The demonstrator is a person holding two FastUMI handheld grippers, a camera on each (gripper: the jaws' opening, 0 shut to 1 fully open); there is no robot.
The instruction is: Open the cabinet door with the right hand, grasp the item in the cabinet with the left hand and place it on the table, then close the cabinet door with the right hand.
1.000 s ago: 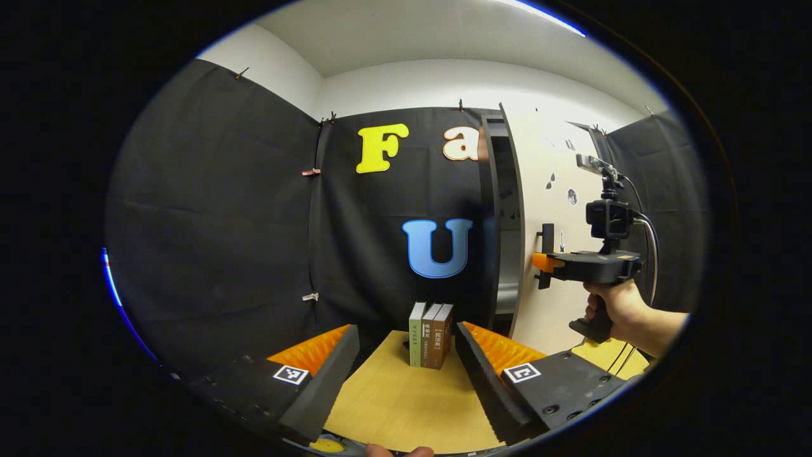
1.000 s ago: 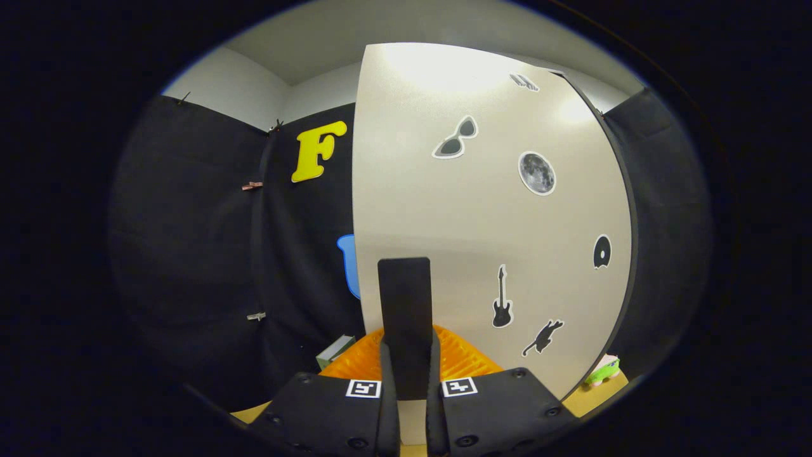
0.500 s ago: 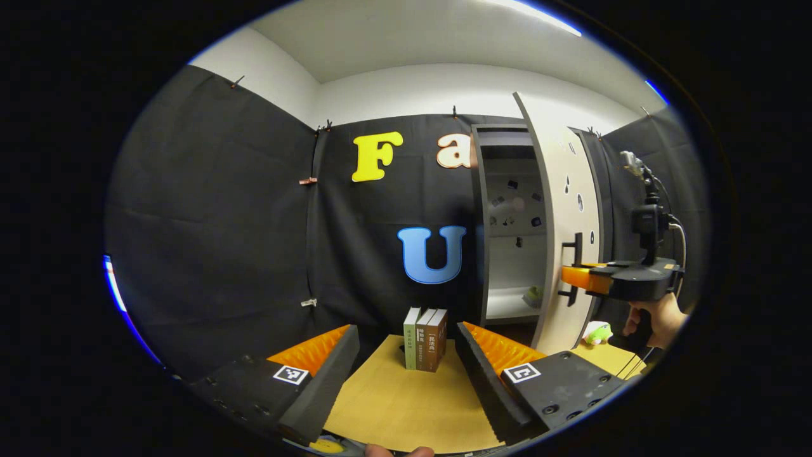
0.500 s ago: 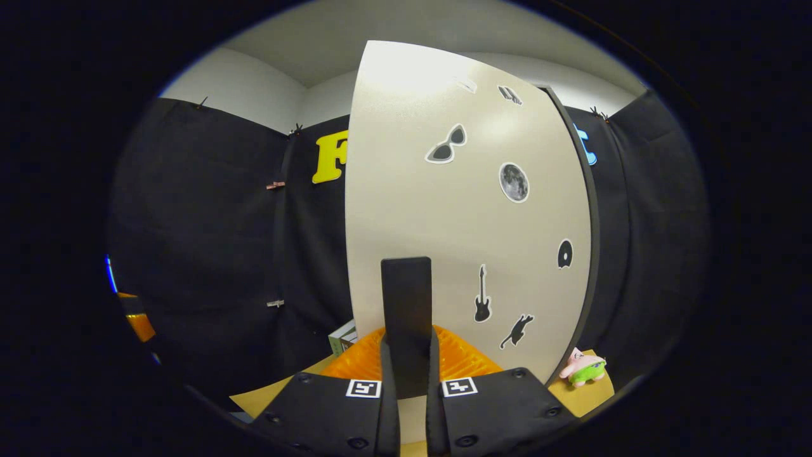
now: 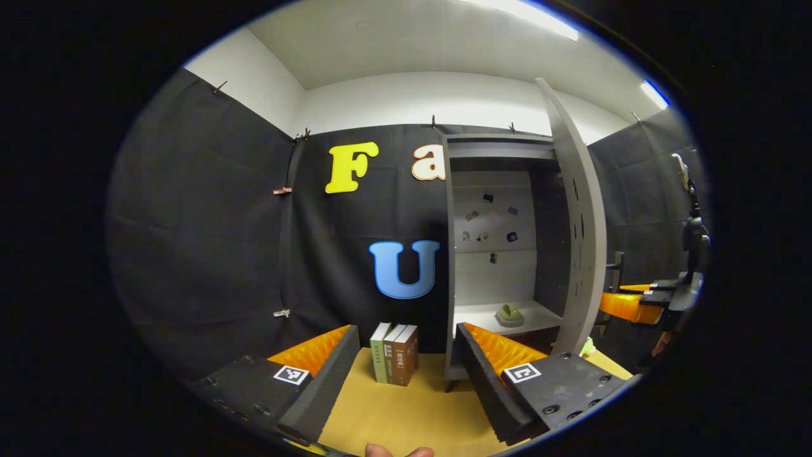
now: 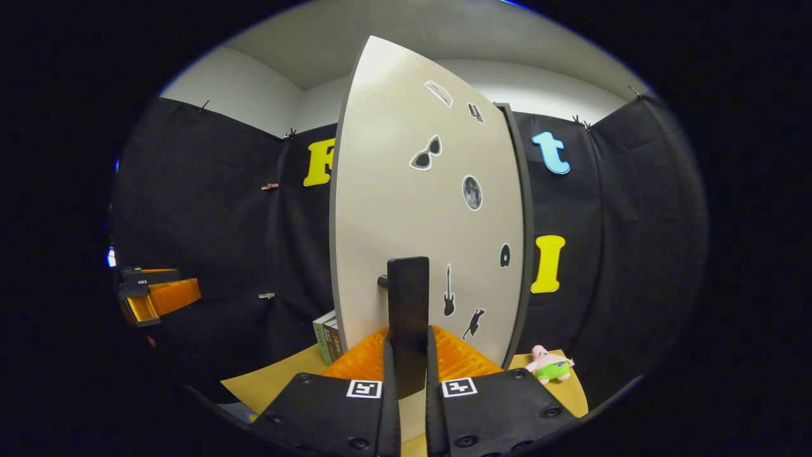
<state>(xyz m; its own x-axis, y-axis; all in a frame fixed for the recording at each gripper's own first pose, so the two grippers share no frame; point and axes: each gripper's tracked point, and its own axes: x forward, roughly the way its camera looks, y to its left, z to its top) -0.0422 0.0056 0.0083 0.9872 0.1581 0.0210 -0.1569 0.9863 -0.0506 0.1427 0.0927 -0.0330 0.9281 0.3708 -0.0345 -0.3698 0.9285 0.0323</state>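
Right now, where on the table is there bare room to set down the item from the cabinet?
The table is bare in front of the books, between the open left gripper fingers. It is tighter toward the cabinet base beside the books, and at the far corner past the door, where a plush toy lies.

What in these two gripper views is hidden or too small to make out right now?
- The item on the cabinet shelf, left gripper view: too small to tell what it is.
- The cabinet inside, right gripper view: hidden behind the open door.
- The plush toy, left gripper view: mostly hidden by the door's lower edge.
- The door handle, right gripper view: its lower end is covered by the right gripper fingers.
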